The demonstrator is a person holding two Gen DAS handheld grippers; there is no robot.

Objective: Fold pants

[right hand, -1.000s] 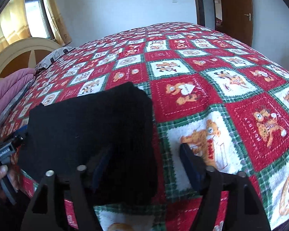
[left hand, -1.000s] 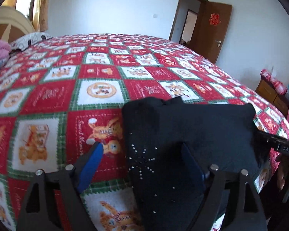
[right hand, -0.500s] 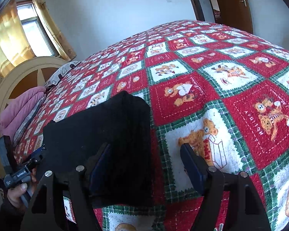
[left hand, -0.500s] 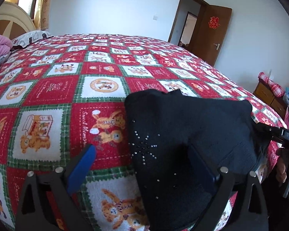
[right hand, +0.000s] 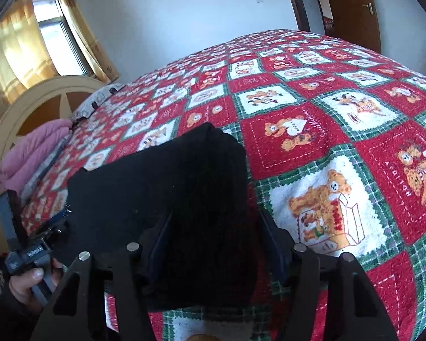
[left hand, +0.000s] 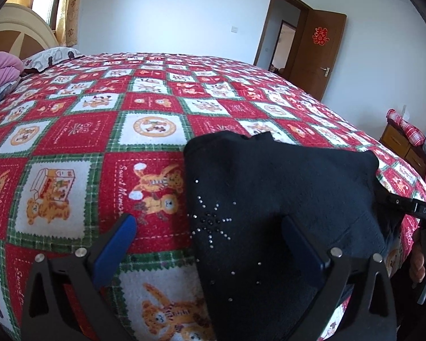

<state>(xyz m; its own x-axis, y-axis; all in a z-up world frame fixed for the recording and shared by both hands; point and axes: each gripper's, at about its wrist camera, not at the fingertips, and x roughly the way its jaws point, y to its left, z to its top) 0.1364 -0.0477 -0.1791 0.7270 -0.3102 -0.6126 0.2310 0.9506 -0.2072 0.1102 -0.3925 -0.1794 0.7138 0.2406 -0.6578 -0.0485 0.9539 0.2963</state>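
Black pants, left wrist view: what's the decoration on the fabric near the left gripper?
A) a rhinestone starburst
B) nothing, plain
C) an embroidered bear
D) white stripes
A: small shiny studs form a starburst on the black pants, which lie on the red bear-print bedspread.

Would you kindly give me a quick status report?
Left hand-held gripper wide open. Right hand-held gripper closing around folded black pants. Nothing in the way.

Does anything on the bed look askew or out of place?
Mostly tidy. The folded black pants lie flat on the quilt, but a small flap pokes out at their far edge.
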